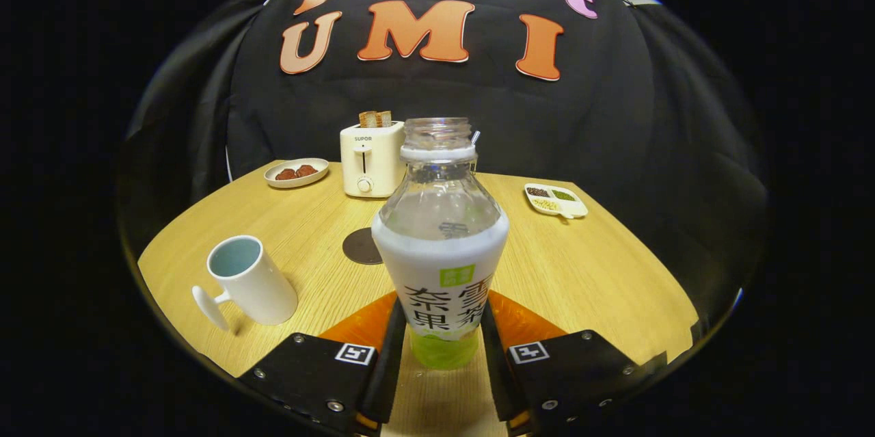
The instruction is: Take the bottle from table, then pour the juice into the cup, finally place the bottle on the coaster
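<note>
Bottle [439, 245] clamped upright in hand-held gripper [441, 341], above wooden table [581, 273].

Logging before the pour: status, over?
Tool shut on bottle, bottle upright, cap off. Cup ahead left, upright. Coaster behind bottle, bare. Nothing between bottle and cup.

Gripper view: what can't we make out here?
- Coaster: right part hidden behind the bottle.
- Bottle's juice level: covered by its label.
- Cup: inside bottom hidden by its wall.
- Gripper: jaws flank the bottle; real contact unclear.
- Divided dish: contents too small.
</note>
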`<state>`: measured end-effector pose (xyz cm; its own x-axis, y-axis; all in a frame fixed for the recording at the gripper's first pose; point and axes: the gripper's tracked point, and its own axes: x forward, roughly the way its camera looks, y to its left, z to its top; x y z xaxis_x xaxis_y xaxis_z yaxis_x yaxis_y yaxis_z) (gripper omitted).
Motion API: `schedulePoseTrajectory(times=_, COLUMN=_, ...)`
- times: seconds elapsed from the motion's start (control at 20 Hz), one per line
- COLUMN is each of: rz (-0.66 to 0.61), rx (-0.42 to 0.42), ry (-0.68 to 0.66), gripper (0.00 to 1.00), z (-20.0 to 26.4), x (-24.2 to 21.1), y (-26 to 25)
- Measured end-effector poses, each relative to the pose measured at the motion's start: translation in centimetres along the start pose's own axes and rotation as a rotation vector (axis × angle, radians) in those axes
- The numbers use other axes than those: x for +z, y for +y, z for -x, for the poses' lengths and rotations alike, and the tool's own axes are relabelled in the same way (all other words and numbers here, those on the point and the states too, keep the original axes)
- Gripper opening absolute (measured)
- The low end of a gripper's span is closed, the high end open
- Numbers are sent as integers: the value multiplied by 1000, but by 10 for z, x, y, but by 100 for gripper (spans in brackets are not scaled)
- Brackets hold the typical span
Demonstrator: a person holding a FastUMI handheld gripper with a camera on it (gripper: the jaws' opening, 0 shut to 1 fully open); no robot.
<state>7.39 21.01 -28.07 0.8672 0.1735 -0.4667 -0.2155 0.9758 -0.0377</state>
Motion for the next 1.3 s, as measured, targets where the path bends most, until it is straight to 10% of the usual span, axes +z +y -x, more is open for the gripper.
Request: schedulePoseTrajectory(times=1.3, rz=851, rx=-199, ry=-146, gripper=57, z=8, x=56, y=56)
